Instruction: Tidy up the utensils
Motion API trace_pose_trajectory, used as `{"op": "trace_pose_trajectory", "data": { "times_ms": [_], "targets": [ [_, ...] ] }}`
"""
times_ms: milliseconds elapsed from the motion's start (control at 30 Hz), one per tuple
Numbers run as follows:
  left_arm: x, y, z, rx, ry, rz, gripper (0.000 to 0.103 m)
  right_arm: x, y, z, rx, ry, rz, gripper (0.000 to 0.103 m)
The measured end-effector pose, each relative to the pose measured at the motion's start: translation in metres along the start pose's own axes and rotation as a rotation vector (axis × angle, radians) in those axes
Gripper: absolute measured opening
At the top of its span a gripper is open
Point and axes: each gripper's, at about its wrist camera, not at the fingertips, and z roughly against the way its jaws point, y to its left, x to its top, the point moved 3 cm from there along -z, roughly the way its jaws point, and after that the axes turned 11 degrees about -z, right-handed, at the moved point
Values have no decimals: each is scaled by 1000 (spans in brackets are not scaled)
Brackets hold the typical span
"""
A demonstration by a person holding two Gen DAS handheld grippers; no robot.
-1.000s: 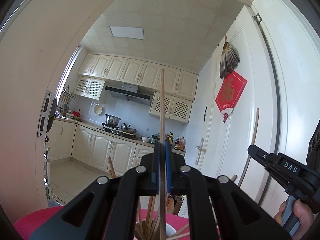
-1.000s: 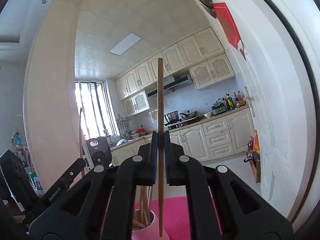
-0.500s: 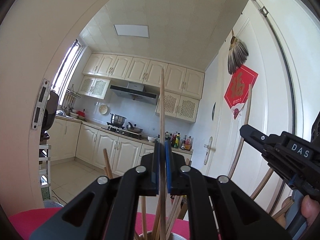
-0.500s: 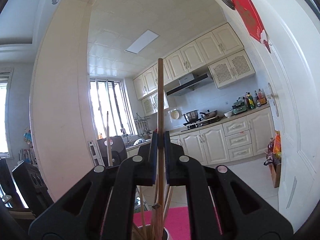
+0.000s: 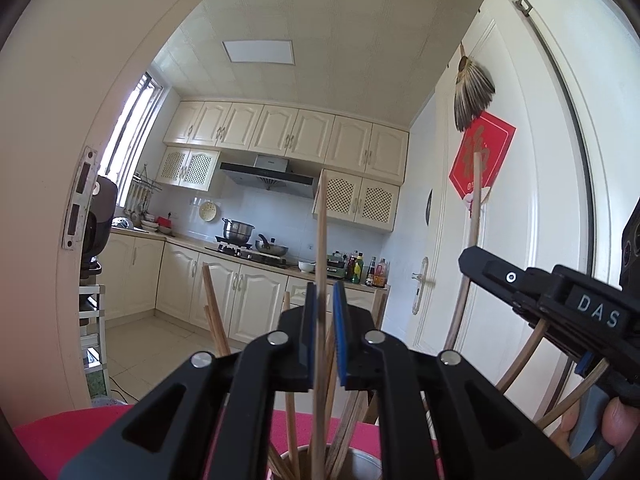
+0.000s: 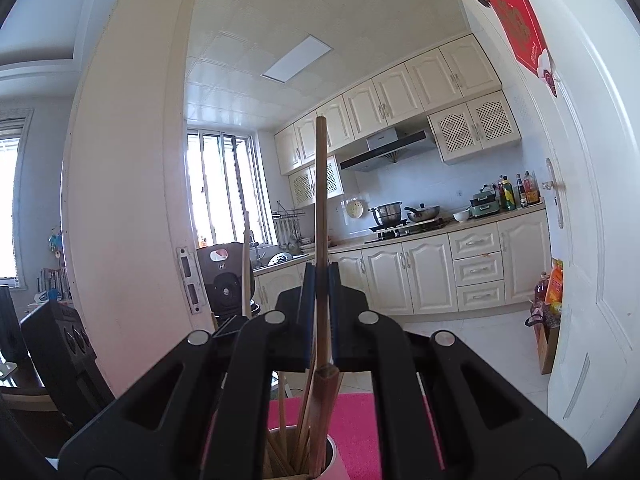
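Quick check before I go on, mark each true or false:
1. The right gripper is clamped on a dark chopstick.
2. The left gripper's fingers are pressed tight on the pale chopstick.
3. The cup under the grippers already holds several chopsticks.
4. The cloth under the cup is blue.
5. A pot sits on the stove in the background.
1. True: the right gripper pinches the dark chopstick.
2. False: the left gripper is opening; the pale chopstick stands between its fingers with gaps showing.
3. True: the cup holds several.
4. False: the cloth is pink.
5. True: the pot is on the stove.
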Motion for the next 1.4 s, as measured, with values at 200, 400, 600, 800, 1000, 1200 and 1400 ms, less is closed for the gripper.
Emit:
{"op": "trace_pose_trajectory", "data": {
  "times_ms": [200, 400, 600, 800, 1000, 1200, 1400],
  "targets": [
    [5, -7, 5, 10, 33, -65, 45, -4, 0, 2, -8, 24, 7, 7],
    [9, -7, 10, -2, 68, -72, 53, -6, -2, 5, -28, 47, 11, 7],
    [14, -6, 16, 5, 105, -83, 60, -11, 1, 11, -39, 81, 13, 7],
    [24, -3, 29, 49, 125, -92, 63, -11, 6, 22, -71, 88, 13, 32],
    [39, 0, 50, 76, 140, -112, 67, -1, 16, 45, -88, 48, 27, 56],
    [59, 1, 80, 87, 134, -110, 71, 16, 30, 73, -132, 13, 43, 56],
    [76, -3, 116, 88, 145, -125, 75, 20, 48, 105, -192, 16, 46, 60]
  ]
}}
